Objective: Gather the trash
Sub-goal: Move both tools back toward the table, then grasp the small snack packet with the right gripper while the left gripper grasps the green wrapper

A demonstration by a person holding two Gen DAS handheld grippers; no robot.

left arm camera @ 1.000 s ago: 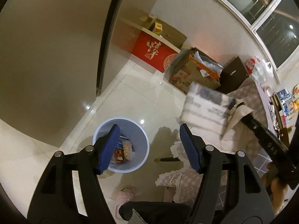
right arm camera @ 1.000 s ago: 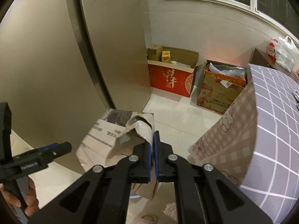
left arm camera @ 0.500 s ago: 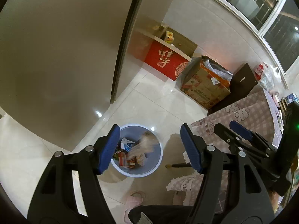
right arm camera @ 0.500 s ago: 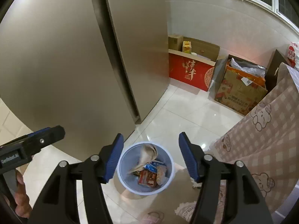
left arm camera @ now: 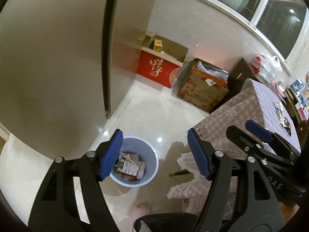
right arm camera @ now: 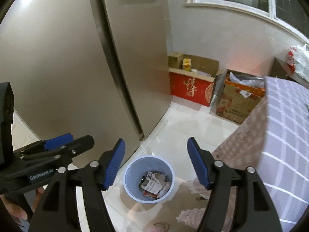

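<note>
Right gripper [right arm camera: 155, 162] jaws opening, empty, angled down over round blue plastic bin [right arm camera: 133, 169]; crumpled paper [right arm camera: 154, 182] inside; left gripper [left arm camera: 154, 154] spread at 9 o'clock.

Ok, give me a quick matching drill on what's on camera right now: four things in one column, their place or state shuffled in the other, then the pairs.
Things:
1. crumpled paper
2. blue bin
3. red box
4. right tool

Place or state:
A. against the far wall, under the window
B. open, nothing between its pads, high above the bin
C. lying inside the bin on other wrappers
D. standing on the tiled floor beside the draped table

Pairs: 1-C, 2-D, 3-A, 4-B
</note>
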